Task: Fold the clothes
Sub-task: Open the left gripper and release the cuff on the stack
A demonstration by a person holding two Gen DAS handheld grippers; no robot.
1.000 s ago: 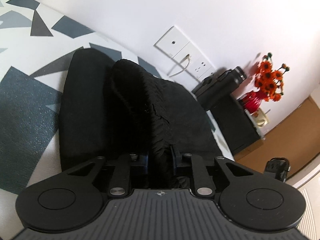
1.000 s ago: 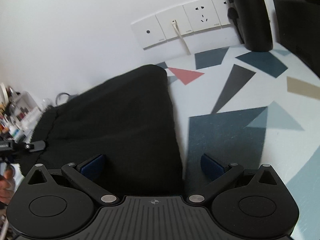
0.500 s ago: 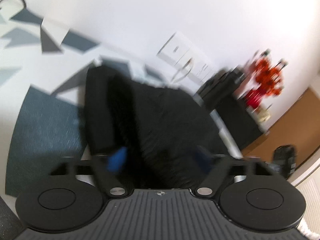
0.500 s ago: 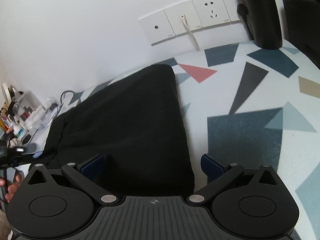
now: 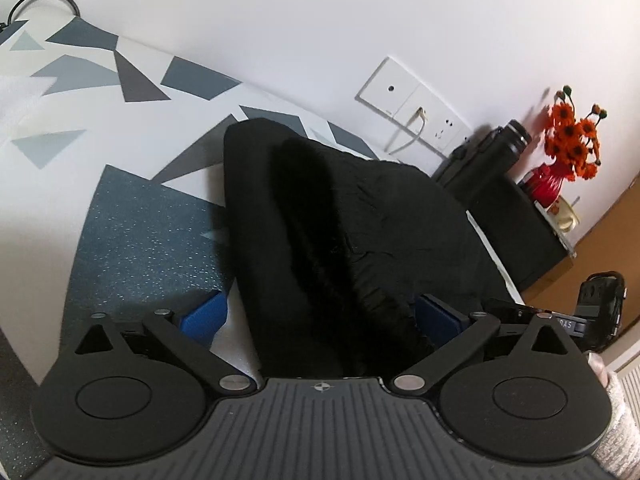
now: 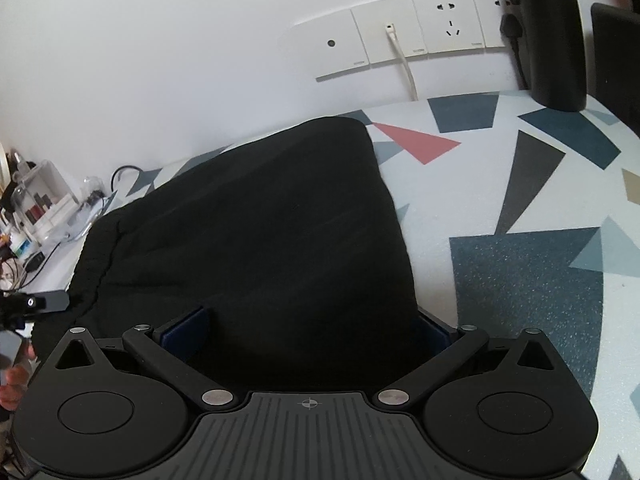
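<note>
Jaws on both grippers stand wide apart and grip nothing. The left gripper has its blue pads either side of the near end of the black garment, where a ridged fold runs away toward the wall. The right gripper straddles another edge of the same garment, which lies folded flat on the counter with its triangle-patterned cover, far edge near the wall sockets. Orange flowers stand far right.

Home room: patterned bench cloth, wall sockets, red vase of orange flowers, cluttered toiletries organiser.
</note>
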